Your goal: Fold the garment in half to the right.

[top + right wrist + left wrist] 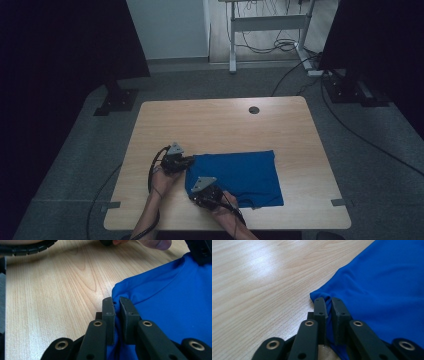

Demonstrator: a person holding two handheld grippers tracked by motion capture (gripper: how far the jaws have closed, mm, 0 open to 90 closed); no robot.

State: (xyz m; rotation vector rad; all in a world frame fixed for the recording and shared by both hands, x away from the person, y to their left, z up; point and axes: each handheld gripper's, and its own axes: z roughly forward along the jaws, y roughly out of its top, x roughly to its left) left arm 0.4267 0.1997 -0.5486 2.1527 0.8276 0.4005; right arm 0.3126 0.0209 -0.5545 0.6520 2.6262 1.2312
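Blue, smooth and slightly glossy, one folded cloth [235, 177] is seen in the high view lying flat on the wooden table [220, 120], taken here as the landmark: it sits in the table's near half, a little right of the middle, well apart from the round dark hole [254, 109] near the far edge. Its outline is roughly rectangular, with the long axis running across the table from left to right and its left end pointed toward the two grippers. Two grippers are counted. The left gripper [188, 161] is held at the cloth's far-left corner and the right gripper [196, 196] at its near-left corner, each carried by one hand, the left hand [165, 180] and the right hand [222, 207], both close to the table's near edge. In the left gripper view, the left gripper [328, 301] is seen with its two black jaws closed on a bunched corner of the cloth [382, 285], a thin ridge of fabric being pinched between them just above the table [257, 285]. In the right gripper view, the right gripper [117, 301] is likewise closed on a corner fold of the cloth [170, 297], soft creases being drawn from the pinch across the fabric, while bare table [50, 295] lies beside it.
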